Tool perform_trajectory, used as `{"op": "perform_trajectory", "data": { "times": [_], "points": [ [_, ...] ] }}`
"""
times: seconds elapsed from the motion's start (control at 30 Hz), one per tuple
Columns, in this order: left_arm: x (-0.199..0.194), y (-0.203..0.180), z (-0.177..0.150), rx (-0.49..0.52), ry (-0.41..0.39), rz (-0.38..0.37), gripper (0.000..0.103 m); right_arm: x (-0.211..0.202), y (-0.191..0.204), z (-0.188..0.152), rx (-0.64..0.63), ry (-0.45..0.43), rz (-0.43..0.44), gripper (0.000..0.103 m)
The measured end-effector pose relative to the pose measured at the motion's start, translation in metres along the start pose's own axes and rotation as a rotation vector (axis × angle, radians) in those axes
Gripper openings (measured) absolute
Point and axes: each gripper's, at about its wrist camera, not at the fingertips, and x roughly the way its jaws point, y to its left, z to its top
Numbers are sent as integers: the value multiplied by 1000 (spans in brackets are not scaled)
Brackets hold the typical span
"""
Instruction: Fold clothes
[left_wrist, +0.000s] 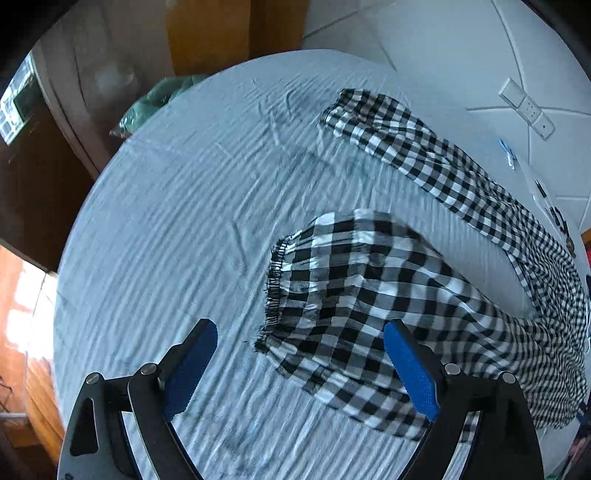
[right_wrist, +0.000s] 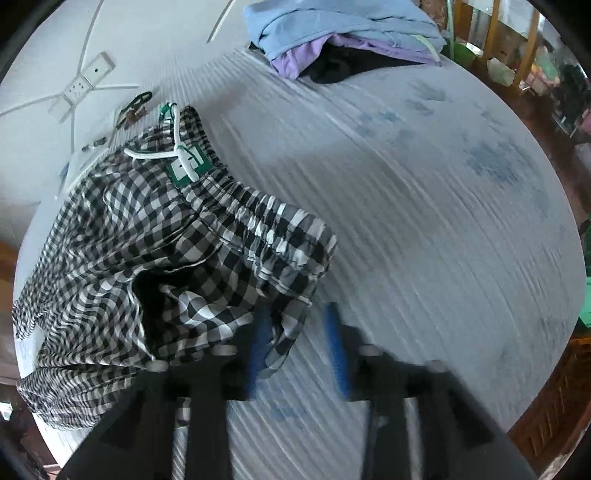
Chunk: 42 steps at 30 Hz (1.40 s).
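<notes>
Black-and-white checked trousers (left_wrist: 369, 295) lie spread on a pale blue bed sheet (left_wrist: 166, 240). In the left wrist view, one leg cuff (left_wrist: 275, 295) lies just ahead of my open, empty left gripper (left_wrist: 299, 354); the other leg (left_wrist: 424, 151) stretches away to the far right. In the right wrist view, the elastic waistband (right_wrist: 251, 221) with a white drawstring and green tag (right_wrist: 184, 162) lies ahead to the left. My right gripper (right_wrist: 299, 347) is blurred and open, and a corner of the waist fabric (right_wrist: 282, 343) lies between its fingers.
A pile of blue, purple and black clothes (right_wrist: 343, 33) sits at the bed's far end. A white padded headboard with a socket strip (right_wrist: 83, 86) and small items is on the left. A green bundle (left_wrist: 159, 99) lies at the bed edge. Wooden floor surrounds the bed.
</notes>
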Motion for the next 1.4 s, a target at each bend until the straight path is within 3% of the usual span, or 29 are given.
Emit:
{"op": "perform_trajectory", "data": {
  "times": [0.07,0.2,0.33,0.4,0.47,0.5,0.57,0.6,0.63,0.67,0.7,0.77,0.9,0.97,1.1,1.2,1.23,1.27,1.3,1.33,1.37,1.4],
  "points": [
    [12,1,-1,-30,22,-6,92,-6,-5,-2,9,-13,3,60],
    [26,-9,-8,4,40,26,91,-7,-9,0,56,-28,50,61],
    [31,-23,-14,63,32,98,93,-3,-9,4,73,-27,44,61],
    [31,-25,-15,66,29,99,93,1,-10,7,76,-29,38,64],
    [31,-25,-13,77,58,89,88,5,-7,10,68,-25,30,84],
    [28,-24,-11,67,69,85,80,8,-3,10,53,-18,23,87],
    [18,-20,-8,28,72,43,22,15,7,12,22,-3,8,89],
    [10,-15,-5,-24,72,-20,22,19,12,13,6,4,1,86],
    [2,-12,-2,-56,60,-57,22,22,16,14,-9,12,-7,56],
    [-10,-12,2,-56,29,-52,22,26,21,15,-24,19,-14,10],
    [-24,-11,6,-54,-12,-43,22,26,27,15,-43,18,-28,8],
    [-50,-7,14,-48,-80,-32,22,13,31,13,-56,-7,-15,8],
    [-91,0,15,-14,-137,-24,22,-21,20,4,-38,-44,34,8],
    [-86,-1,0,30,-96,26,22,-25,9,-7,-40,-14,26,8],
    [-39,8,-34,60,65,130,23,1,-10,-30,-23,93,-7,8],
    [-18,16,-54,65,153,139,28,13,-12,-40,-46,122,-36,7],
    [-16,17,-57,67,163,140,38,14,-10,-40,-69,128,-46,9],
    [-21,17,-54,71,145,141,59,14,-8,-39,-83,133,-54,15],
    [-32,16,-50,78,109,134,72,12,-8,-36,-96,131,-74,21],
    [-46,14,-44,84,67,119,90,7,-8,-34,-102,115,-92,39],
    [-59,12,-39,85,29,101,92,1,-8,-31,-104,94,-104,58],
    [-70,11,-32,85,-5,83,92,-7,-10,-28,-103,72,-108,65]
  ]
}}
